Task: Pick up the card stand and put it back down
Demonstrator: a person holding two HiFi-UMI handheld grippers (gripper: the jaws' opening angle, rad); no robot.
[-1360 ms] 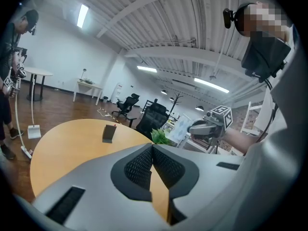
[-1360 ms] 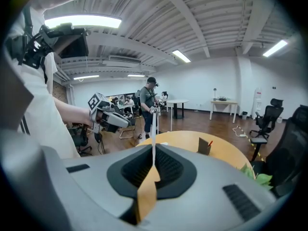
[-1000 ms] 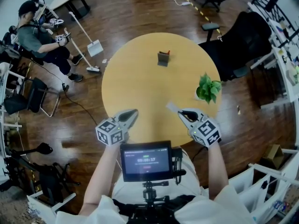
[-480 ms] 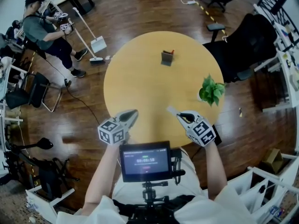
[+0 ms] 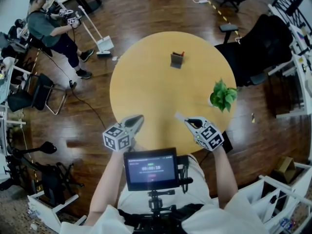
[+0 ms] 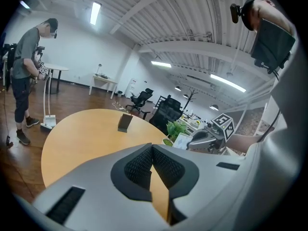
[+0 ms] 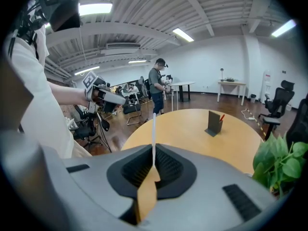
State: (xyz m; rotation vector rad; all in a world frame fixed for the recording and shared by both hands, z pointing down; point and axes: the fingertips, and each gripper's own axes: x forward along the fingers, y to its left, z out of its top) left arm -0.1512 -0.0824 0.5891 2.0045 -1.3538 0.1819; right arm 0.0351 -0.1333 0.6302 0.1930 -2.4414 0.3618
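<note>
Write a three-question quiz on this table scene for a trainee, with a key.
1. True or false: the card stand sits between the right gripper's fingers.
2. Pick one: in the head view, what stands at the round table's right edge? A) a potted plant B) a mug C) a laptop
3. Fill in: the right gripper's fingers are shut on a thin white ____.
Key: 1 false, the stand is on the far side of the table, away from both grippers; 2 A; 3 card.
</note>
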